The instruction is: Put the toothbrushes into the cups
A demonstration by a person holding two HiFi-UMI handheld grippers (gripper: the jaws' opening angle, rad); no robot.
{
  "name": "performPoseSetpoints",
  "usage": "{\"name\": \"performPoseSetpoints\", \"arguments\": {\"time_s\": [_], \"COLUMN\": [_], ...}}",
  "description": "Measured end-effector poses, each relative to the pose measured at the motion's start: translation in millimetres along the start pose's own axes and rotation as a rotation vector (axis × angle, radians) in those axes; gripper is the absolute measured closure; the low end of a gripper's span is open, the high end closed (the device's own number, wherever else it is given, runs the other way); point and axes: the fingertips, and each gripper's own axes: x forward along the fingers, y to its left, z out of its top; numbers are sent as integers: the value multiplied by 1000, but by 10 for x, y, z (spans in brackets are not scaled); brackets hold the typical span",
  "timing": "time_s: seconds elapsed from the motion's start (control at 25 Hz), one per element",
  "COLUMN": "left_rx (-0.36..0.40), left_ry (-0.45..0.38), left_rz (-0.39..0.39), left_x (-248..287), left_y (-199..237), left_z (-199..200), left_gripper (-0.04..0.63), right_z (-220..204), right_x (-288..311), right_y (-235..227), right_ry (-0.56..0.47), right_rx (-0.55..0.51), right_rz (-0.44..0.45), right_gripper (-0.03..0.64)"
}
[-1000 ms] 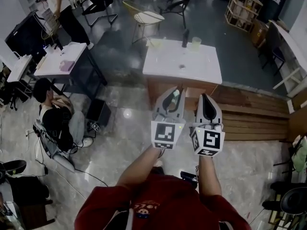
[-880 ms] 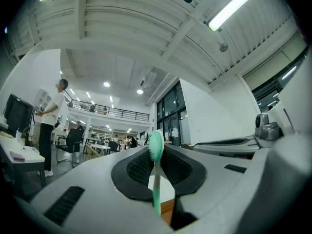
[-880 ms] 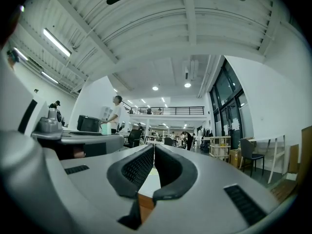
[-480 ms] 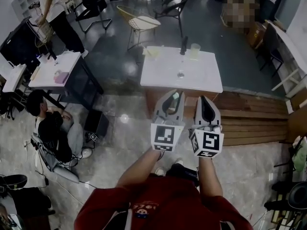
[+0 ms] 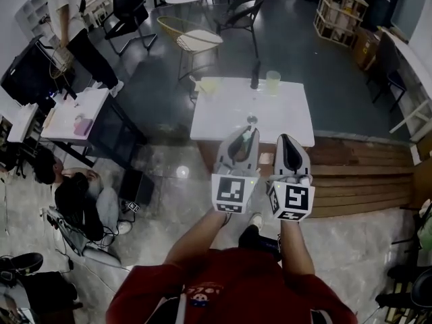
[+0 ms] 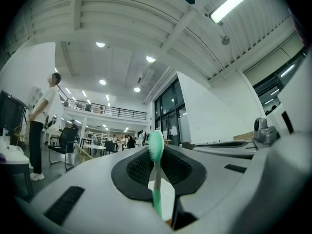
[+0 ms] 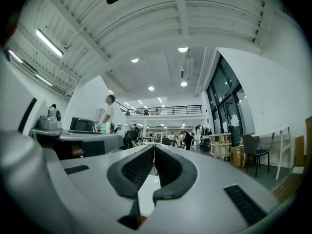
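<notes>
My left gripper (image 5: 244,133) is shut on a green toothbrush (image 6: 156,152), which stands upright between the jaws with its bristle head above the pads (image 6: 141,167). My right gripper (image 5: 289,142) is beside it, jaws shut (image 7: 154,149) with nothing between them. Both are held level over the floor, just short of the near edge of a white table (image 5: 223,117). At the table's far edge stand a pale green cup (image 5: 273,82), a yellowish cup (image 5: 208,86) and a dark bottle (image 5: 255,74). A small object (image 5: 252,119) lies near the table's middle.
Wooden steps (image 5: 358,171) run to the right of the table. A person sits on the floor (image 5: 81,198) at the left beside a desk (image 5: 71,113), and another person stands (image 5: 64,19) at the far left. Chairs (image 5: 199,40) and a round table stand beyond.
The white table has drawn closer and sits lower in the head view; both grippers have advanced toward it together. The toothbrush stays gripped in the left jaws.
</notes>
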Motion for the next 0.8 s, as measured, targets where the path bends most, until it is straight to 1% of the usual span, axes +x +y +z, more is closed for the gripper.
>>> {"name": "performPoseSetpoints", "arguments": {"time_s": [0.16,0.36,0.56,0.68,0.8], "left_rx": [-9,0,5,5,8], "left_ry": [4,8,1,1,6], "left_rz": [9,5,18,27,41], "left_x": [478,1094,1702,1969,2153], "left_y": [-29,-165,-275,-332,-320], "left_z": [-45,-117,-199,-245,-300], "left_gripper": [532,532,532,532,532], "right_z": [-56,-143,-261,-317,-384], "right_x": [310,665,1013,1157,1287], "right_y": [-359,-871,-1393,-1669,-1832], "right_ry": [5,4,0,-3,-2], "right_rx": [2,17,32,43,52], "right_rz": [6,3,0,-4,-3], "right_gripper": [588,588,588,588,588]}}
